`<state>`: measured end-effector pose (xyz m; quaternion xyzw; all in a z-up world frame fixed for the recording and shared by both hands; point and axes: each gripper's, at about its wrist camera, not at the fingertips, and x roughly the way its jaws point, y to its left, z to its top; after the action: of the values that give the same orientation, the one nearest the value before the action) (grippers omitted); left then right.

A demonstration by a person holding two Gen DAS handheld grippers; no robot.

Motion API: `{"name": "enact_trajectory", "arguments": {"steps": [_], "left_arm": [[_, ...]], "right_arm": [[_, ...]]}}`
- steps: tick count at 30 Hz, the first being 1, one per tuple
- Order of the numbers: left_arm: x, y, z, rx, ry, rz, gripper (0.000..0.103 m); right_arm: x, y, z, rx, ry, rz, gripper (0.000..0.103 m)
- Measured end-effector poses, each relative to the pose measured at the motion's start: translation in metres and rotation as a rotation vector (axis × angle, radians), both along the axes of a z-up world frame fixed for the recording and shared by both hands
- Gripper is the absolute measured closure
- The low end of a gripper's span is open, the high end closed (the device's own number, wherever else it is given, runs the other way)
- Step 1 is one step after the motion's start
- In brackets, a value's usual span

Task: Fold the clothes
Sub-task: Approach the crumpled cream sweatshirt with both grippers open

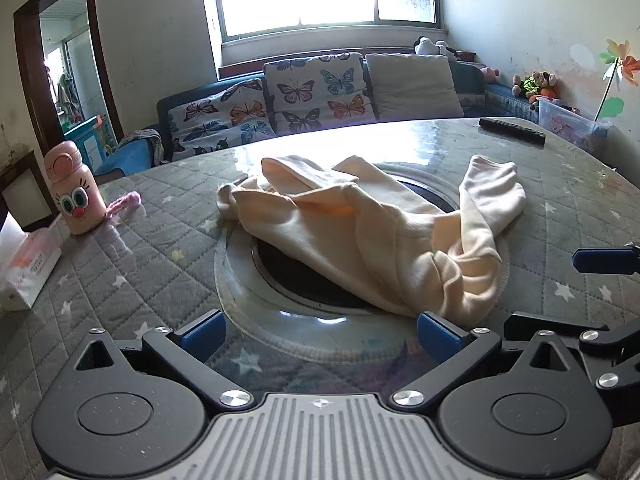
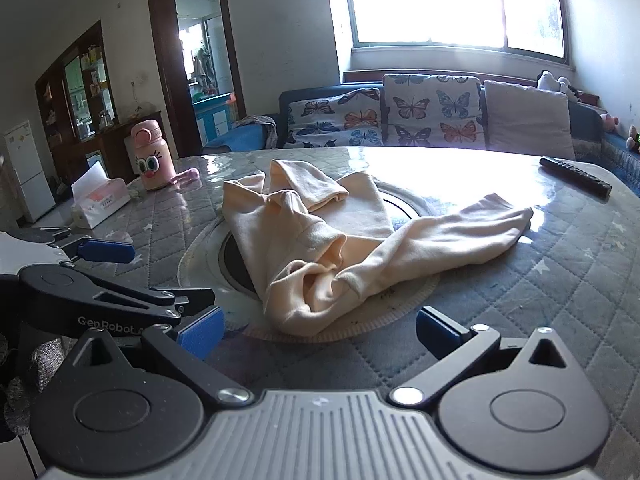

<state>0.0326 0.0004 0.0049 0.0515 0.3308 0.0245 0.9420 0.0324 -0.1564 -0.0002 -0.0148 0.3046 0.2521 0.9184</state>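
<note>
Both sets of jaws spread, empty. Cream garment (image 2: 320,248) is soft, light, floppy (rumpled on the bench (image 2: 540,280)); pinch a hem edge.

The right hand-held gripper (image 2: 320,336) hovers low over the bench (image 2: 560,280), its blue-padded fingers (image 2: 434,330) spread wide with nothing between them. Just ahead lies the cream garment (image 2: 320,248), crumpled across the dark round inset (image 2: 236,260) in the middle of the quilted grey cover; one leg trails off to the right, another bunches near the front edge. At the left edge, the left hand-held gripper (image 2: 106,251) pokes in, one blue pad showing, apart from the cloth. Further back sit a pink cartoon bottle (image 2: 151,155), a tissue box (image 2: 102,200) and, far right, a black remote (image 2: 575,176). Behind, a butterfly-print sofa (image 2: 400,116) under a bright window (image 2: 452,4).
</note>
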Motion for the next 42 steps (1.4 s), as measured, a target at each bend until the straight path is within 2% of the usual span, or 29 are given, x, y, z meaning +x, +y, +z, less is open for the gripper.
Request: {"name": "enact_trajectory", "arguments": {"steps": [24,42], "left_arm": [[0.036,0.026,-0.001,0.008,0.017,0.051,0.000],[0.050,0.033,0.001,0.007,0.018,0.058,0.000]], "right_arm": [[0.042,0.029,-0.001,-0.041,0.000,0.054,0.000],[0.062,0.034,0.002,-0.040,-0.011,0.068,0.002]]}}
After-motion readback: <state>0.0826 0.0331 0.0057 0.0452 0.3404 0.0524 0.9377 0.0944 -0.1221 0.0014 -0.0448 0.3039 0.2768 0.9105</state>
